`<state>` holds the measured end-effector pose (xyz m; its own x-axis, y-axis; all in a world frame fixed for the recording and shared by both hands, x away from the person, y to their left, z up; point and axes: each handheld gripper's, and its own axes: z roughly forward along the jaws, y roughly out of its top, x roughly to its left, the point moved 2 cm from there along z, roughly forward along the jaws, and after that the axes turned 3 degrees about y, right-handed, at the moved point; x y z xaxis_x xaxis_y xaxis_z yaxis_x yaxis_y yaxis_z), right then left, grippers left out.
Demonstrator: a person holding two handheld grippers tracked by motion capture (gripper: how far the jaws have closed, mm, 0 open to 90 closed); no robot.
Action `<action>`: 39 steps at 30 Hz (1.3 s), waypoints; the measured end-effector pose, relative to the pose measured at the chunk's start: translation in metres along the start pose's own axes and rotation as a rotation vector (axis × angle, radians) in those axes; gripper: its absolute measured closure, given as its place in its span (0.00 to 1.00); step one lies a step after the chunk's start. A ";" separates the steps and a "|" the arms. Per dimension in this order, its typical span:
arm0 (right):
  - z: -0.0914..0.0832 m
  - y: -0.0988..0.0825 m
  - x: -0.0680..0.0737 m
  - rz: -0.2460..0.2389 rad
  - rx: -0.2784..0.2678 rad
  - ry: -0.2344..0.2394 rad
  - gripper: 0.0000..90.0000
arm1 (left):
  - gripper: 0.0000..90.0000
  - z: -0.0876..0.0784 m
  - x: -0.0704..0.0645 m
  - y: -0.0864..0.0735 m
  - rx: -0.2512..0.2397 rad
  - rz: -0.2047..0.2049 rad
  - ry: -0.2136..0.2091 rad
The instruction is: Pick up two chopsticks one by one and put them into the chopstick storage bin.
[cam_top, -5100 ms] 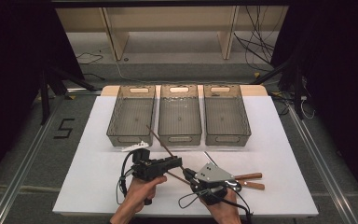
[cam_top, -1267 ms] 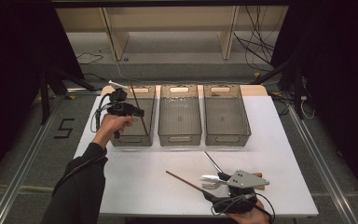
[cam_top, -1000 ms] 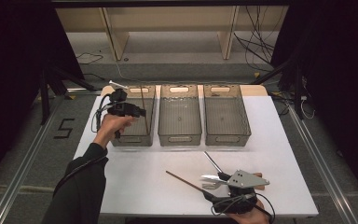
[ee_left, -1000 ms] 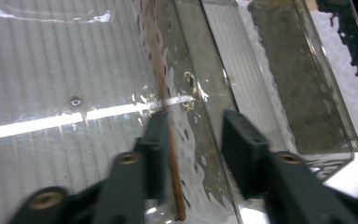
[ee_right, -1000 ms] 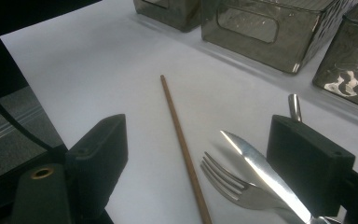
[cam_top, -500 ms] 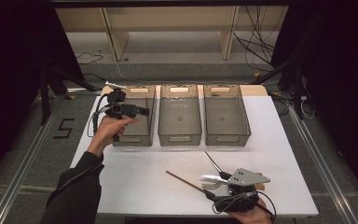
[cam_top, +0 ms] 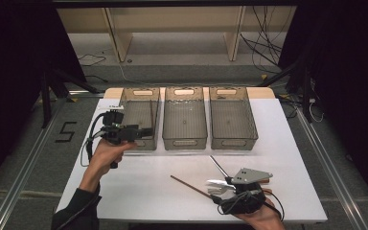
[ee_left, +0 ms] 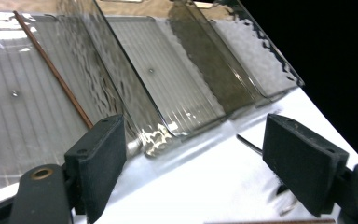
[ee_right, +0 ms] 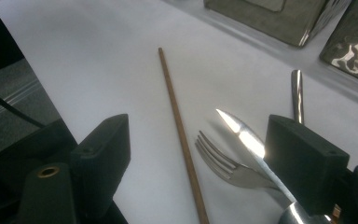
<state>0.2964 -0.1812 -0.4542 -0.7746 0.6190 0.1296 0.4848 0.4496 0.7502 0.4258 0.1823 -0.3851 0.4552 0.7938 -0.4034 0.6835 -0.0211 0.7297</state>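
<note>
Left gripper [cam_top: 146,130] has backed off toward 7 o'clock, jaws just opened and empty: chopstick [cam_top: 151,114] dropped in left bin [cam_top: 135,142]. My right gripper [ee_right: 193,154] waits wide over second chopstick [ee_right: 181,131].

Smoky translucent glossy plastic bins [cam_top: 185,119], rippled walls; matt brown wooden chopstick [ee_right: 181,132]; polished metal fork [ee_right: 223,164]; matt white tabletop [cam_top: 143,182]

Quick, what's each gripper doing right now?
Left gripper: open, jaws just opened, nothing between them.
Right gripper: open over the chopstick and fork, gripping nothing.
</note>
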 end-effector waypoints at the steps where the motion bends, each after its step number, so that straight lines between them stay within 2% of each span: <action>1: 0.000 0.000 0.000 0.000 0.000 0.000 0.27 | 0.23 -0.002 -0.001 -0.005 -0.004 0.004 -0.004; 2: 0.002 0.002 -0.001 0.001 0.030 0.008 0.27 | 0.23 -0.003 -0.002 -0.010 -0.010 0.011 -0.007; 4: 0.003 0.003 -0.002 -0.001 0.045 0.009 0.27 | 0.23 -0.003 -0.004 -0.018 -0.003 0.027 -0.010; 5: 0.005 0.004 -0.003 0.005 0.071 0.015 0.29 | 0.23 -0.003 -0.005 -0.021 -0.003 0.035 -0.006; 9: 0.009 0.006 -0.004 0.013 0.105 0.022 0.31 | 0.23 -0.006 -0.008 -0.037 -0.017 0.054 -0.010; 12: 0.013 0.007 -0.006 0.012 0.171 0.032 0.37 | 0.22 -0.007 -0.010 -0.051 -0.007 0.069 -0.013; 13: 0.013 0.007 -0.006 0.012 0.171 0.032 0.37 | 0.22 -0.007 -0.010 -0.051 -0.007 0.069 -0.013; 14: 0.015 0.007 -0.005 0.010 0.215 0.039 0.41 | 0.22 -0.008 -0.011 -0.053 -0.014 0.073 -0.016; 16: 0.018 0.005 -0.004 0.006 0.256 0.052 0.44 | 0.22 -0.011 -0.014 -0.060 -0.027 0.080 -0.025; 18: 0.019 0.004 -0.003 0.000 0.273 0.054 0.46 | 0.22 -0.011 -0.014 -0.062 -0.031 0.085 -0.021; 22: 0.024 0.000 -0.001 -0.001 0.344 0.054 0.54 | 0.21 -0.012 -0.017 -0.073 -0.040 0.086 -0.030; 30: 0.031 -0.002 0.000 -0.020 0.411 0.046 0.66 | 0.21 -0.007 -0.025 -0.095 -0.045 0.117 -0.052; 39: 0.038 0.000 -0.001 -0.033 0.469 0.029 0.75 | 0.20 -0.003 -0.031 -0.105 -0.041 0.134 -0.066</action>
<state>0.3125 -0.1572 -0.4795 -0.8008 0.5839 0.1336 0.5854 0.7157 0.3810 0.3380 0.1617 -0.4472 0.5780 0.7437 -0.3358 0.5911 -0.0979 0.8007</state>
